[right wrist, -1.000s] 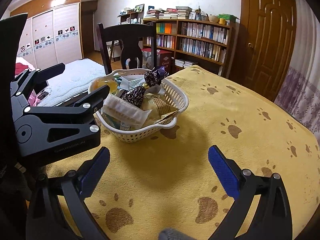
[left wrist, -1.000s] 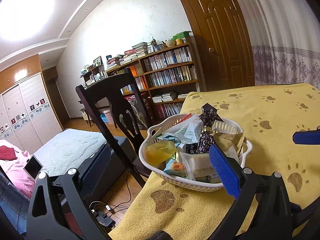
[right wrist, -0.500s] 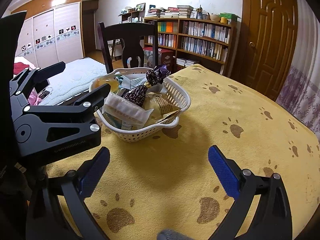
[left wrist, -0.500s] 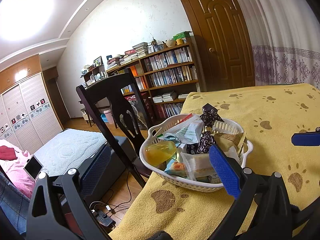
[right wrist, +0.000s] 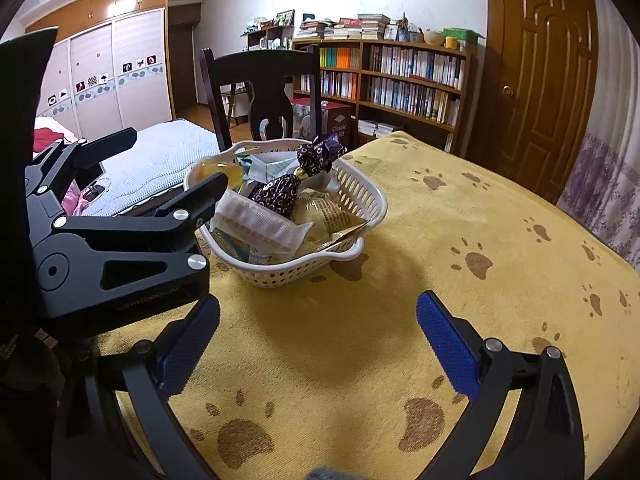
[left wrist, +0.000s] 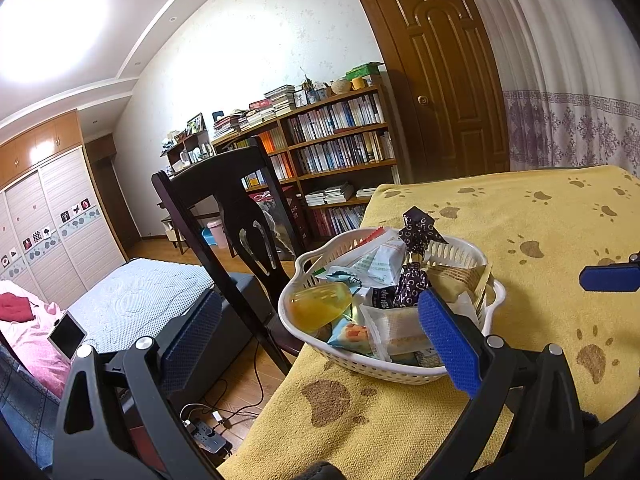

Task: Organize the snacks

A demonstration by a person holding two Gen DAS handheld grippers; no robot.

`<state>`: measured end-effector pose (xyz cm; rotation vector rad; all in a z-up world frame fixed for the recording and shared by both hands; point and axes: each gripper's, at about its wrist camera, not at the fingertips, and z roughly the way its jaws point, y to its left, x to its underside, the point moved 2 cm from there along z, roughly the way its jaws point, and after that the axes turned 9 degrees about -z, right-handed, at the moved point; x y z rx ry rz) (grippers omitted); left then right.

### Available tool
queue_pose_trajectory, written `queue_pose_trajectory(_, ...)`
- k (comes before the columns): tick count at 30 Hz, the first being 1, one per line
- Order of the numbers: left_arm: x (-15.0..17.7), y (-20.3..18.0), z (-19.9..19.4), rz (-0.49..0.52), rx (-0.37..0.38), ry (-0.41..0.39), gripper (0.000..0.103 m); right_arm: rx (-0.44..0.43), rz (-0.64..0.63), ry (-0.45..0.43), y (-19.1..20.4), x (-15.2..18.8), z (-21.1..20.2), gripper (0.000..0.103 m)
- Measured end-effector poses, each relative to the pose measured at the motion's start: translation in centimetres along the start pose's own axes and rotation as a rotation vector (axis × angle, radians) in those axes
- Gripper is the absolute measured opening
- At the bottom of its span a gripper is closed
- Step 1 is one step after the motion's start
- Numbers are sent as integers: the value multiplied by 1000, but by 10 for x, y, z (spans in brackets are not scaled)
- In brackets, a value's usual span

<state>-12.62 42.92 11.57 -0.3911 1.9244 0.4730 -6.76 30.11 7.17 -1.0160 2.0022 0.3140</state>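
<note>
A white plastic basket point(left wrist: 360, 364) stands near the left edge of the table, heaped with wrapped snacks. On top lie a yellow jelly cup point(left wrist: 318, 306), a dark purple twisted candy point(left wrist: 412, 276) and a clear wafer packet point(left wrist: 396, 330). My left gripper point(left wrist: 320, 344) is open and empty, its right finger in front of the basket's near rim. In the right wrist view the basket point(right wrist: 296, 272) sits ahead and to the left. My right gripper point(right wrist: 318, 346) hangs open and empty over bare cloth in front of it. The left gripper point(right wrist: 168, 164) shows beside the basket's left side.
A yellow paw-print cloth point(right wrist: 460, 220) covers the table, with wide bare room right of the basket. A dark wooden chair point(left wrist: 224, 208) stands close behind the basket at the table's left edge. Beyond are a bed point(left wrist: 132, 304), bookshelves point(right wrist: 400, 80) and a door point(right wrist: 540, 80).
The basket has shifted slightly to the right in the right wrist view as that gripper drifted a little. The left wrist view is almost unchanged. Both grippers stay open.
</note>
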Motion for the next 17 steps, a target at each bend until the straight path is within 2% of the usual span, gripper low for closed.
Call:
queue_pose_trajectory(9, 2, 1, 3, 5, -1, 0, 100, 32, 7, -23, -5, 0, -7, 98)
queue_pose_trajectory(17, 2, -13, -4, 37, 17, -1, 100, 118, 75, 78, -37, 21, -8, 98)
